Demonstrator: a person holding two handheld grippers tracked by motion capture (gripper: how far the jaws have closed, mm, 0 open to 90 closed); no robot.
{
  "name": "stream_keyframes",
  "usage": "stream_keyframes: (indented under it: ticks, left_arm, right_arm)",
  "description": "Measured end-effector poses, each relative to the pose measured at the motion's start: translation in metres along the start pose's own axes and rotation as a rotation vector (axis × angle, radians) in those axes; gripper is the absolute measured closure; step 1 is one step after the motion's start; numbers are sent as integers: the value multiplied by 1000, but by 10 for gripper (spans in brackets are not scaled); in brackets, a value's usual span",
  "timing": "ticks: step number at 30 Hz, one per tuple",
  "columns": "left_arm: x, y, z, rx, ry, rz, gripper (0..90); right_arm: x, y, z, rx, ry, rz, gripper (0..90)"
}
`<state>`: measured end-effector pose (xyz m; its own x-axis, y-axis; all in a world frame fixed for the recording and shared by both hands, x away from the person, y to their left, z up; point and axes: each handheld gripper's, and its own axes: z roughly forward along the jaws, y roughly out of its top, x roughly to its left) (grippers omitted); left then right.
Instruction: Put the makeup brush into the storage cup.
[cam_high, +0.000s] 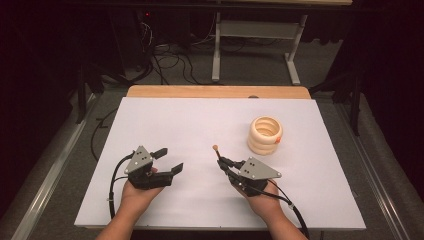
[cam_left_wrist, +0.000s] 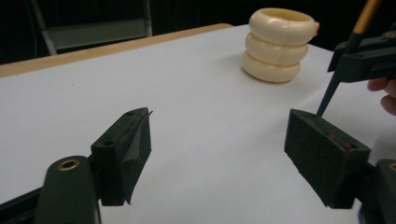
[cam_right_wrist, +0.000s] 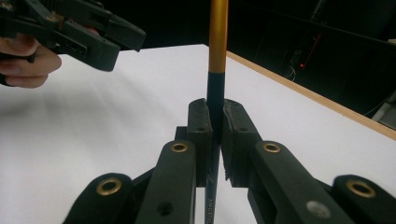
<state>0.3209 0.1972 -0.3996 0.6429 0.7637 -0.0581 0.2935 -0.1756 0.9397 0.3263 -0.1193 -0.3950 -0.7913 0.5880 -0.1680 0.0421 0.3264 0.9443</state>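
Near the stack of cream rings (cam_high: 265, 135), toward my side of the white tabletop (cam_high: 200, 120), my right tongs (cam_high: 223, 162) are pressed together on a thin brush (cam_high: 218, 154), pinching its dark shaft just below the golden part of the handle, and the brush's pale end points away from me, to the left of the rings and well apart from them. Farther to the left of the rings, my left tongs (cam_high: 168, 160) are spread wide with nothing between them, above the bare tabletop and near the right tongs without touching them.
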Motion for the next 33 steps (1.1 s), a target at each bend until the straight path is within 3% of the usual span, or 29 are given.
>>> stream_keyframes:
  ticks: [5, 11, 33]
  left_arm:
    - [-3, -1, 3, 7, -11, 2, 126]
    - [-3, -2, 5, 25, -21, -32, 0]
    - [-1, -7, 3, 2, -31, -42, 2]
  right_arm:
    - [1, 1, -1, -2, 2, -9, 850]
    - [1, 0, -3, 1, 2, -4, 850]
    - [-16, 3, -21, -36, -33, 30, 850]
